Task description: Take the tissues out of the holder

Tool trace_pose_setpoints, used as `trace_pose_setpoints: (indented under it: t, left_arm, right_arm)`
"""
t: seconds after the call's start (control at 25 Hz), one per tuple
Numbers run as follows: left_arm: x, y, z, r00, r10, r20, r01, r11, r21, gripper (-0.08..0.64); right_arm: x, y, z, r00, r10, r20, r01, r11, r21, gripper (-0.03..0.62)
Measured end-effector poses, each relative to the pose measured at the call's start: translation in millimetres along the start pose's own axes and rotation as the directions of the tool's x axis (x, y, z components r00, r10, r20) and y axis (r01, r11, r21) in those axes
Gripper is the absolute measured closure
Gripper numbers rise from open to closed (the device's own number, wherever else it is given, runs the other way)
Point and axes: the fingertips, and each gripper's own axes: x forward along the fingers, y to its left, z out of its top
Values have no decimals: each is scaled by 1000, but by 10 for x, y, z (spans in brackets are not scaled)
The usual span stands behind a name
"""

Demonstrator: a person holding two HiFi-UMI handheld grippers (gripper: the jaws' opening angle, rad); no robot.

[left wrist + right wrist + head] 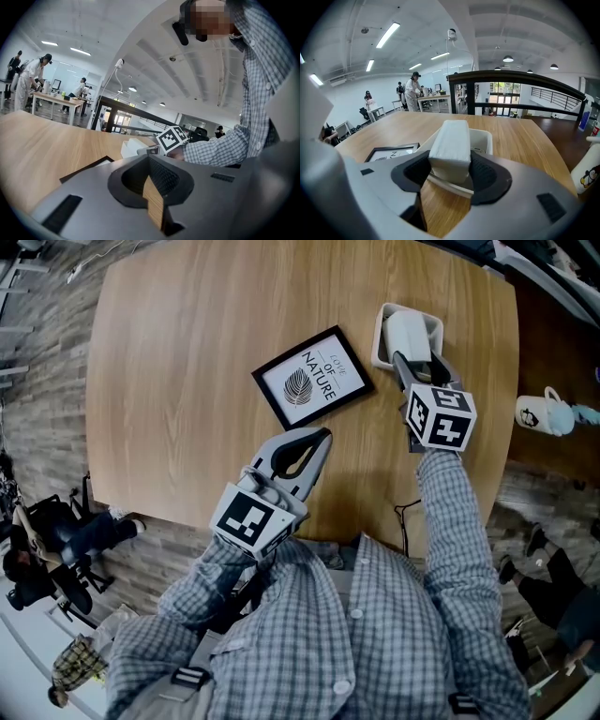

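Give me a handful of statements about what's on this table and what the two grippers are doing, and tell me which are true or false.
1. The tissue pack sits in the white holder. True.
2. The right gripper has its jaws on either side of the tissue pack. True.
3. The left gripper holds the picture frame. False: its jaws are together and empty, short of the frame.
4. The picture frame stands upright. False: it lies flat on the table.
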Motion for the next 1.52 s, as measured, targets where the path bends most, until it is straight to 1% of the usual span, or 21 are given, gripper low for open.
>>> trace_pose_setpoints:
  t: [0.28, 0.48, 0.6, 0.76, 1.0, 1.28, 1.4, 1.52]
  left_arm:
    - [-61, 8, 20, 1000, 10, 7, -10, 1000, 6, 560]
    - [-91, -13, 43, 1000, 7, 15, -7, 1000, 16, 560]
    - [-110, -45, 60, 1000, 1, 21, -2, 1000, 24, 561]
    - [-146, -67, 96, 999, 3, 32, -3, 1000, 21, 561]
    - [-223, -125, 150, 998, -6, 55, 4, 999, 52, 561]
    - [-343, -167, 228, 996, -8, 84, 2, 997, 81, 560]
    - [-392, -184, 275, 995, -1, 100, -6, 997, 78, 560]
    - [-456, -210, 296, 994, -5, 111, -7, 995, 103, 560]
  right_arm:
    - [-51, -14, -8, 1000, -17, 24, 17, 1000, 7, 342]
    - [-117, -18, 91, 998, -24, 60, 23, 1000, 15, 342]
    - [-178, -42, 167, 996, -42, 84, 41, 999, 14, 342]
    - [-286, -43, 271, 991, -65, 117, 66, 998, -3, 342]
    - [-494, 38, 444, 982, -74, 177, 81, 996, -33, 342]
    - [-783, 178, 537, 974, -58, 220, 68, 997, -36, 342]
    - [-917, 246, 558, 970, -49, 238, 59, 998, -37, 342]
    - [-1052, 318, 527, 968, -40, 247, 50, 998, -33, 342]
